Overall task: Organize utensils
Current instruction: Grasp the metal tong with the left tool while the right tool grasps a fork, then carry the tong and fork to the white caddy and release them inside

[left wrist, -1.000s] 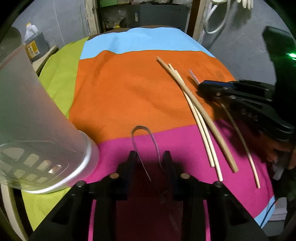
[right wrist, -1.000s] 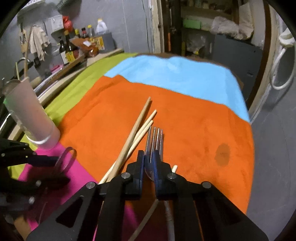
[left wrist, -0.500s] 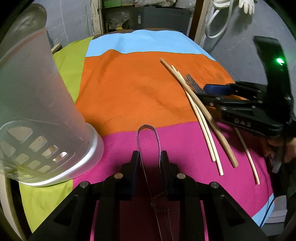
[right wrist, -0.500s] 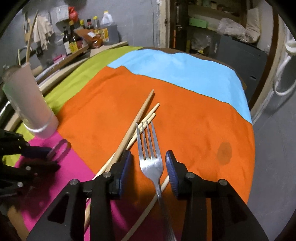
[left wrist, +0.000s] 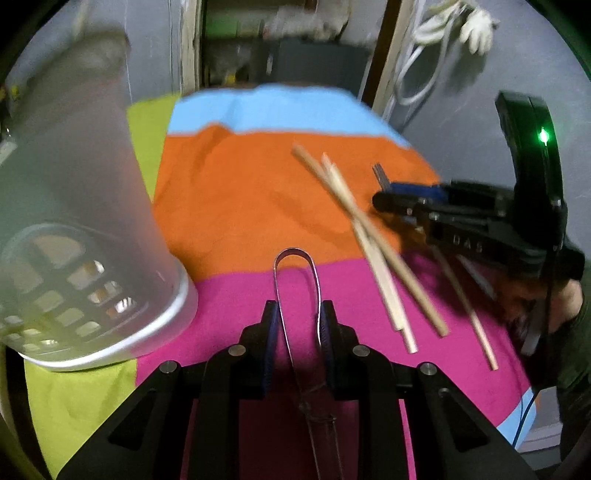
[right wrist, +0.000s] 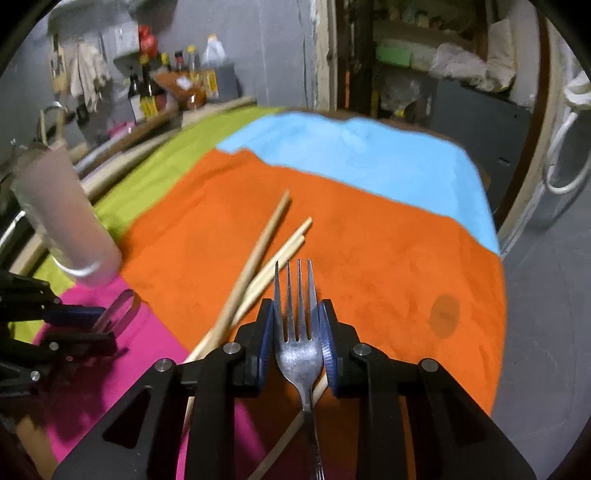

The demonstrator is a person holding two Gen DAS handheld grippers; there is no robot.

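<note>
Cloth (right wrist: 369, 236): bands of blue, orange, pink and green, covering the surface.
Stain (right wrist: 444, 316): dark round spot on the orange band.
Bottles (right wrist: 147, 96): grouped on a shelf at the far left, with a jug (right wrist: 214, 55) beside them.
Glove (left wrist: 476, 26): white, hanging by a hose (left wrist: 413, 74) on the wall.

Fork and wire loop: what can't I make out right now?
- Fork handle: right wrist view, cut off by the bottom edge.
- Wire loop lower end: left wrist view, hidden between the left gripper's arms.
- Holder contents: blurred, frosted wall.
</note>
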